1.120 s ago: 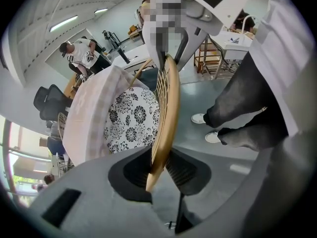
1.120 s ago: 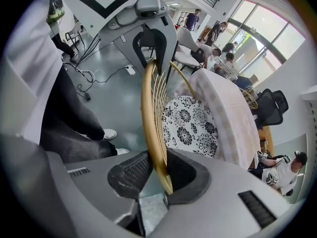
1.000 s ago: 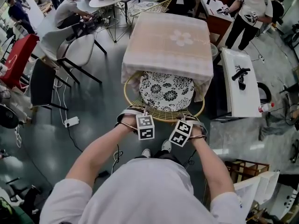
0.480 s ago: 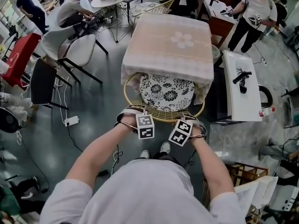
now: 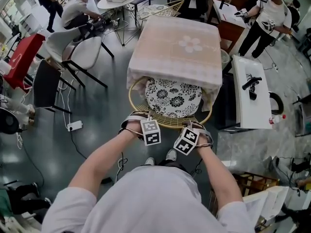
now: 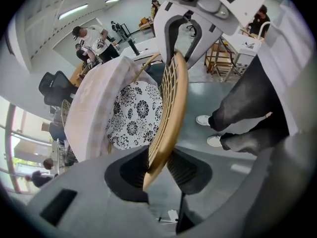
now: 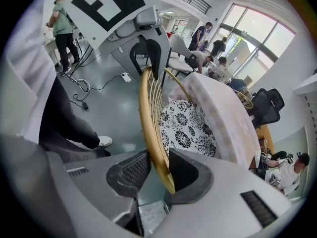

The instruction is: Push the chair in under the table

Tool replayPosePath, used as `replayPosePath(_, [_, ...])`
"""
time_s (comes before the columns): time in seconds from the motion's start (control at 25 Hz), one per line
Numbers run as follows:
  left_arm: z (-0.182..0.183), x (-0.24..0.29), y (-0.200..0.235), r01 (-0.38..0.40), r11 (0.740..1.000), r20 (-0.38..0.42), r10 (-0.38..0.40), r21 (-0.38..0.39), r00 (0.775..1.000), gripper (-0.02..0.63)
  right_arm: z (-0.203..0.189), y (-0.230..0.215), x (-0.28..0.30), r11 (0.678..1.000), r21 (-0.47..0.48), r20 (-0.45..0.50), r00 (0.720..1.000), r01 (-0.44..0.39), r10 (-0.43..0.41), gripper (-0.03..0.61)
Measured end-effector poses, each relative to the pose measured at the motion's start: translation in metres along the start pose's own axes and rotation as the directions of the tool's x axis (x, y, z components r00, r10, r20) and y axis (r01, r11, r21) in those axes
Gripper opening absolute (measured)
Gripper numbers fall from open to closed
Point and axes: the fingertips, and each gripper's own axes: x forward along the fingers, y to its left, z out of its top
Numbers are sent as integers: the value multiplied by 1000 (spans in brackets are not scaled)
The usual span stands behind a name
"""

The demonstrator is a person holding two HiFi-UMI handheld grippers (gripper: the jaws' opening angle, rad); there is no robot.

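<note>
The rattan chair's curved back rim (image 5: 167, 122) is nearest me, and its floral cushion (image 5: 173, 97) lies partly under the table (image 5: 175, 47), which has a pale pink cloth. My left gripper (image 5: 138, 118) straddles the rim's left part. In the left gripper view the rim (image 6: 171, 108) runs between the jaws of the left gripper (image 6: 157, 165). They are opening, with a gap at one pad. My right gripper (image 5: 197, 126) straddles the rim's right part. In the right gripper view its rim (image 7: 148, 113) passes between the opening jaws of the right gripper (image 7: 157, 170), loose on one side.
White chairs (image 5: 80, 50) and a black chair (image 5: 43, 84) stand to the left, with a power strip (image 5: 74, 126) on the floor. A white side table (image 5: 250, 89) stands close at the right, a wooden crate (image 5: 252, 178) nearer. People work at the back.
The chair and both grippers stay in place at the back rim. People in the background have shifted.
</note>
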Motion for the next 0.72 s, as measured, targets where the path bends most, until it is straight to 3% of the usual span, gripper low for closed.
replayPosePath(0.2, [1, -6, -4, 8, 994, 45, -3, -104, 999, 132, 0, 3, -6, 998, 52, 13, 1000, 22, -22, 110])
replayPosePath(0.48, [1, -18, -5, -21, 982, 94, 39, -186, 995, 144, 5, 2, -22, 983, 178, 57, 996, 51, -62, 118])
replayPosePath(0.6, [1, -25, -5, -25, 973, 119, 54, -231, 991, 144, 9, 2, -32, 964, 262, 96, 992, 54, -82, 118])
replayPosePath(0.72, [4, -38, -6, -28, 956, 161, 79, -293, 984, 144, 19, -3, -49, 924, 379, 156, 981, 52, -119, 118])
